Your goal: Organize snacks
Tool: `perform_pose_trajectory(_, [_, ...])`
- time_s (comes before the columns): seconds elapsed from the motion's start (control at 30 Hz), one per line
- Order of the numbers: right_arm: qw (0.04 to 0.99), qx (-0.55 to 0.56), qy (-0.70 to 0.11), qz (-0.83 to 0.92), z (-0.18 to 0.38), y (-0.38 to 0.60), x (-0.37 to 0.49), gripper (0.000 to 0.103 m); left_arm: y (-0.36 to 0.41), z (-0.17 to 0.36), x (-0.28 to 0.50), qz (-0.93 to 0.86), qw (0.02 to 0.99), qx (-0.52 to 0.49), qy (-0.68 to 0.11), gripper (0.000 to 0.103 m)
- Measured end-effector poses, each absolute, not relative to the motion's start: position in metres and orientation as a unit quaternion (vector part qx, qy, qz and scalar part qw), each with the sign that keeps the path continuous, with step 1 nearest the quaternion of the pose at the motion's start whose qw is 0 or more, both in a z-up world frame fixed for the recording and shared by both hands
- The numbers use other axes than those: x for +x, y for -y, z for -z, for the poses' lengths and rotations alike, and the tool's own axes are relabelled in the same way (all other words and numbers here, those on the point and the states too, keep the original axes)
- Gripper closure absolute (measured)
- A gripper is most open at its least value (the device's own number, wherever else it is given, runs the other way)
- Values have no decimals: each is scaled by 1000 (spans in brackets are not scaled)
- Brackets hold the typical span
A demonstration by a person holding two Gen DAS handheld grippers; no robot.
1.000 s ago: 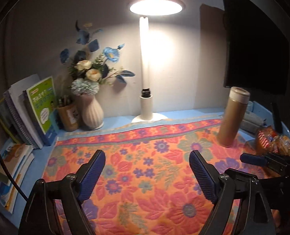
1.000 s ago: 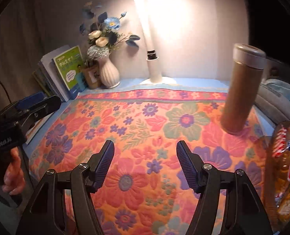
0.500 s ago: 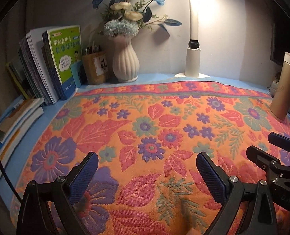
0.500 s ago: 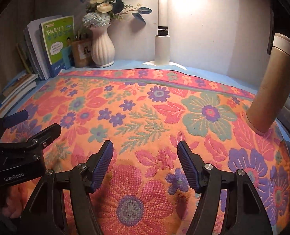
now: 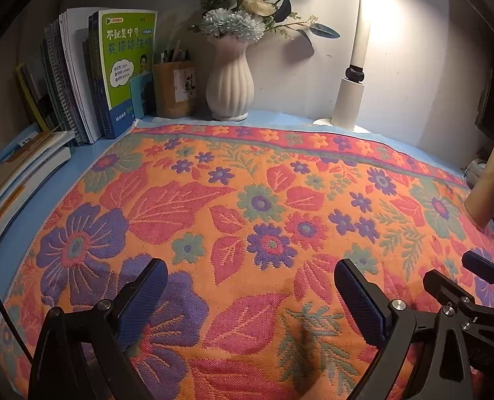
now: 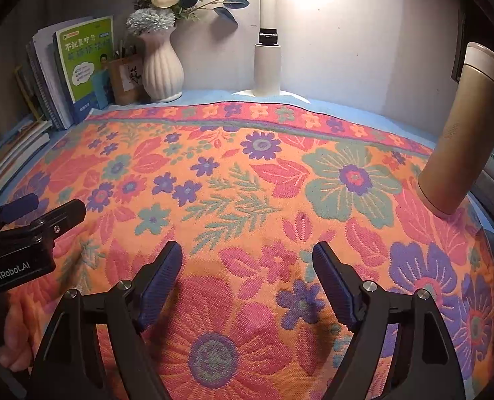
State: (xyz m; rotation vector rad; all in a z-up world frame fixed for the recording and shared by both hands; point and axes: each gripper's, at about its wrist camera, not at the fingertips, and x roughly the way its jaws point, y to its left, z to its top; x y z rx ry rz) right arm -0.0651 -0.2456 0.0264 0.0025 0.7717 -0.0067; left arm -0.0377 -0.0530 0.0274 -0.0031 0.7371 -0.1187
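Left claw (image 5: 248, 288) spread wide, nothing between the pads, tilted down over the flowered cloth (image 5: 263, 206); its jaws have just been opening. Right claw (image 6: 248, 271) also apart and empty, narrower gap, jaws just been opening too. Probably both readied for a pick-up, but nothing is in reach.

Outward from the right claw: tan flask (image 6: 460, 133) upright at 2 o'clock on the cloth edge. Lamp post (image 6: 268, 63) at 12, against the wall. White vase (image 6: 162, 66) with flowers at 11, pen cup (image 6: 125, 80) just beside it, books (image 6: 76, 66) leaning at 10, pushed back so the middle stays free for sorting.

Snacks: none visible in either view; can't tell where they are. Likely off past the right edge.
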Motion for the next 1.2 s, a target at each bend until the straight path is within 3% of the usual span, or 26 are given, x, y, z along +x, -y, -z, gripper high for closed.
perform_pose_trajectory(1.2, [918, -1, -397, 11, -19, 246, -60, 22, 49, -28, -40, 63, 932, -10, -358, 4])
